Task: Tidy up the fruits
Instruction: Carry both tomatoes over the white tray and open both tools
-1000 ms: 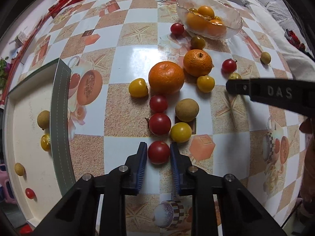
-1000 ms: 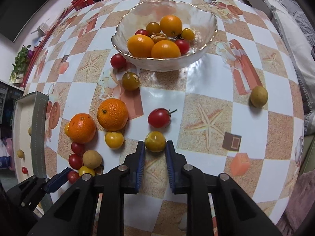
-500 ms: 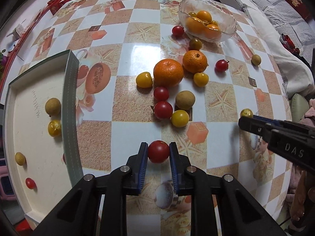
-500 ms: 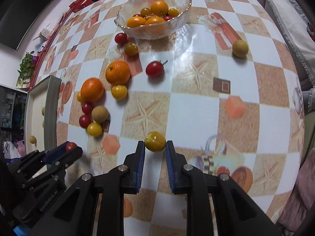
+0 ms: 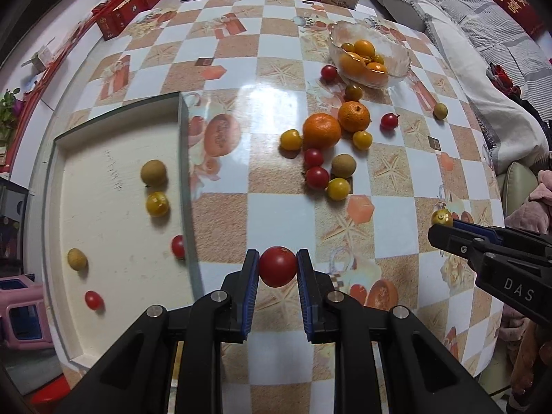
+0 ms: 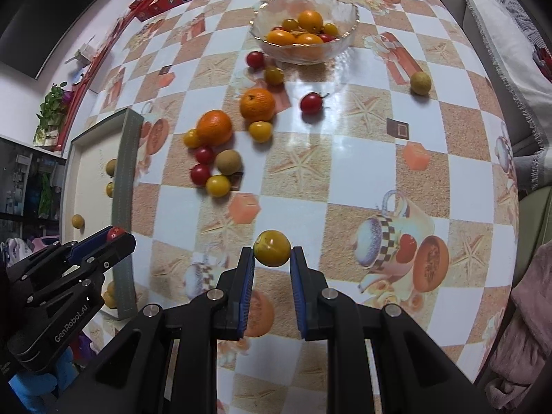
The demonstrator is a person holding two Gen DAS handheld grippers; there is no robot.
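My left gripper (image 5: 277, 267) is shut on a red cherry tomato (image 5: 277, 266) and holds it above the table, just right of the white tray (image 5: 103, 158). My right gripper (image 6: 272, 253) is shut on a yellow tomato (image 6: 272, 248) above the table's near part. The right gripper also shows at the right of the left wrist view (image 5: 440, 220). The left gripper shows at the lower left of the right wrist view (image 6: 115, 236). A cluster of oranges (image 5: 321, 130), red and yellow tomatoes and a brown longan (image 5: 343, 165) lies mid-table.
The tray holds several small fruits, among them a longan (image 5: 153, 172) and a yellow tomato (image 5: 157, 204). A glass bowl (image 6: 348, 24) with oranges and tomatoes stands at the far side. A lone longan (image 6: 421, 82) lies far right. Red boxes (image 5: 127, 10) line the far edge.
Both grippers have lifted and pulled back toward me with their fruits. The left gripper has shifted left toward the tray, so more of the tray shows.
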